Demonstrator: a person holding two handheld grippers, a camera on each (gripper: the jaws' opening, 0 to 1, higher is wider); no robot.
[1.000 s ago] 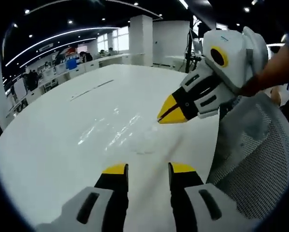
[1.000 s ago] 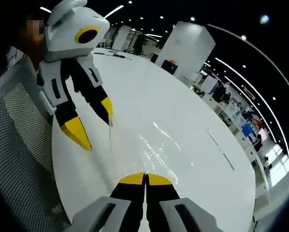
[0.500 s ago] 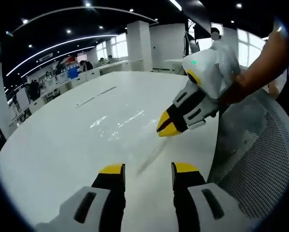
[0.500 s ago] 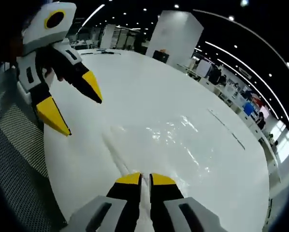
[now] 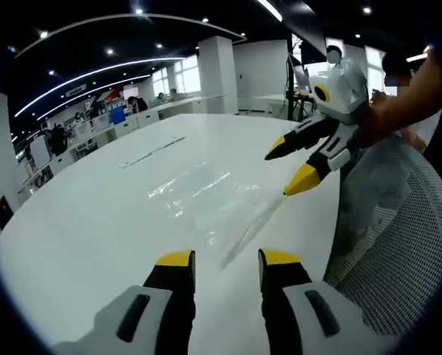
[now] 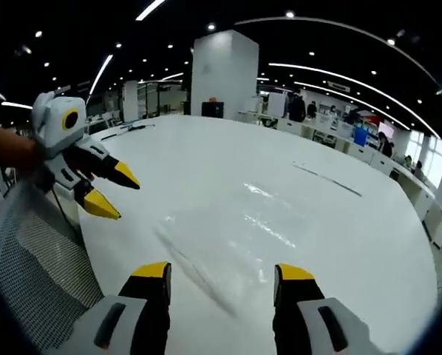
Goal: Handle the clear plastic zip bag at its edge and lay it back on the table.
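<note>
Bag down flat, both grippers off it.

Right gripper [image 6: 221,274]: jaws wide apart, nothing between them, hovering above the table [image 6: 354,244]. Left gripper [image 5: 222,260]: jaws parted, empty, also clear of the surface. The clear plastic zip bag [image 5: 210,200] lies flat on the white tabletop, at 12 o'clock from the left jaws; its zip edge runs as a darker strip toward 1 o'clock. In the right gripper view the same bag sits just ahead of the jaws, strip at 11 o'clock. Mesh chair back [image 5: 398,244] at 3 o'clock in the left gripper view, beside the table's edge. Judgement: lay-down looks done. Risk: the near edge sits close to both jaw pairs, so a low retreat could snag or drag the film; it is light and slick on this top, and a nudge could slide it toward the chair side.
</note>
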